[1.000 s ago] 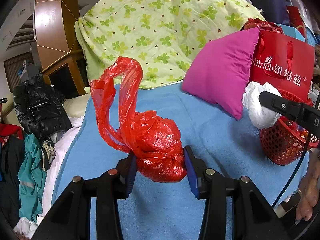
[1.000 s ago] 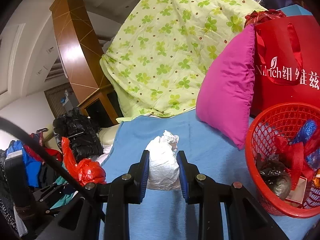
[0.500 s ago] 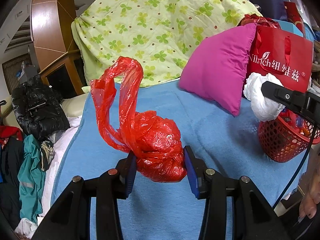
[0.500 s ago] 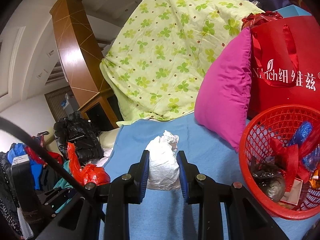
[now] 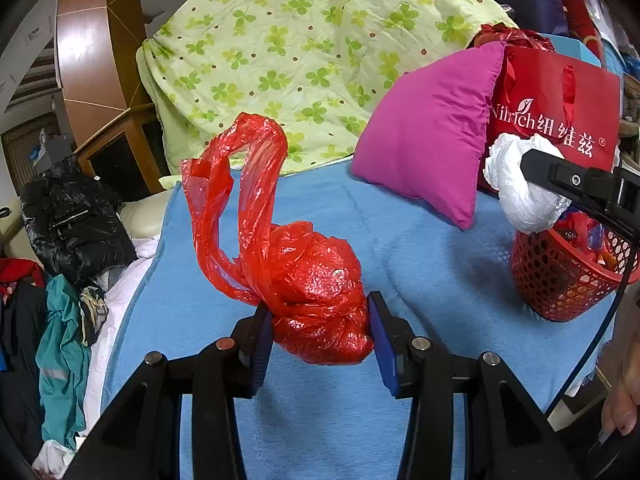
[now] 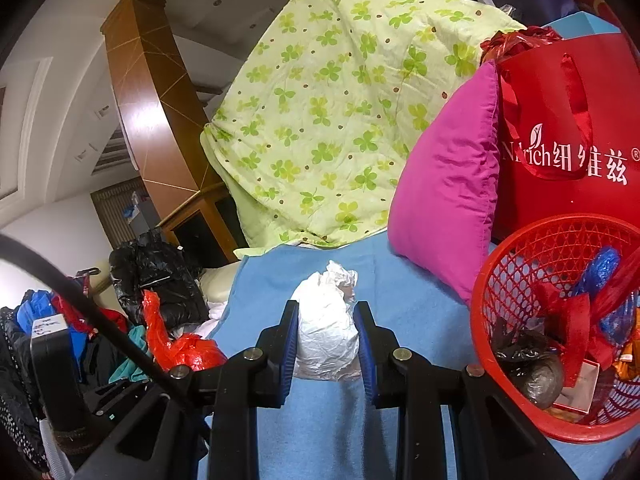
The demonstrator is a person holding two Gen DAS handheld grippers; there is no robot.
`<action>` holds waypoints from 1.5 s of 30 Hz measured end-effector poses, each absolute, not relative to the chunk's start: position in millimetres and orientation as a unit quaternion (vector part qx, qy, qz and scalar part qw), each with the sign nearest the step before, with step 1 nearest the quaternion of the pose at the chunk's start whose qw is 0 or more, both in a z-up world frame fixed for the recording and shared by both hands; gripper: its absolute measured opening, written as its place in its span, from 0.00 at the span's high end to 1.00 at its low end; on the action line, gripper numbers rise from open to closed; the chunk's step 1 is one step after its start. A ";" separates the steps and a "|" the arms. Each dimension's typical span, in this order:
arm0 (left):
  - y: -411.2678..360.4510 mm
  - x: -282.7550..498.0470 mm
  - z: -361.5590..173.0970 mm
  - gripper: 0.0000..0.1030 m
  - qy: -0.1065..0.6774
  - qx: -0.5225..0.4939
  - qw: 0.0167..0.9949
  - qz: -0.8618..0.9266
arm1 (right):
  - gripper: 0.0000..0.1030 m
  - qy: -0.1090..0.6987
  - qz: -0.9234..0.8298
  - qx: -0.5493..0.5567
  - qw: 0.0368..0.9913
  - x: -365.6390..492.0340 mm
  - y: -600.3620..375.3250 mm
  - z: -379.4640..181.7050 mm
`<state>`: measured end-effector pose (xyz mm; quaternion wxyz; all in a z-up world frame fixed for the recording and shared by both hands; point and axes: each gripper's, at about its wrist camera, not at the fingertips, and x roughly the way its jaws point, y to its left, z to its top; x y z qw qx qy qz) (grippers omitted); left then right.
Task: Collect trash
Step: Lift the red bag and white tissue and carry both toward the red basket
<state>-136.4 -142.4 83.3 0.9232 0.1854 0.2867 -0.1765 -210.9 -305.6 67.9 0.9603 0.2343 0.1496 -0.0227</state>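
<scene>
My left gripper [image 5: 318, 330] is shut on a crumpled red plastic bag [image 5: 312, 292], held above the blue blanket [image 5: 420, 248]; the bag's handles stick up to the left. In the right wrist view that red bag [image 6: 184, 348] shows small at the lower left. My right gripper [image 6: 326, 338] is shut on a wad of white plastic [image 6: 326, 332], held just left of the red mesh basket [image 6: 500, 344]. The left wrist view shows this white wad [image 5: 520, 184] over the basket's [image 5: 560, 280] near rim.
The basket holds several bits of trash, red, blue and dark. Behind it stand a red paper bag [image 6: 568, 140], a magenta pillow [image 5: 432, 132] and a green clover quilt [image 5: 304, 52]. Clothes and a black jacket [image 5: 76, 216] pile at the left. A hand [image 5: 620, 400] shows bottom right.
In the left wrist view the white wad and right gripper have crept a little up and left against the basket. Both grips are unchanged.
</scene>
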 end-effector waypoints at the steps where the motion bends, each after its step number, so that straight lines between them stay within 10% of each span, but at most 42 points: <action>1: -143.1 -136.8 83.4 0.54 0.286 0.187 0.923 -0.177 | 0.72 0.149 -0.024 0.234 0.960 -211.4 -306.5 68.0; 45: -200.5 -169.5 105.4 0.54 0.243 0.226 0.914 -0.232 | 0.72 0.094 -0.053 0.271 0.957 -254.6 -346.9 77.5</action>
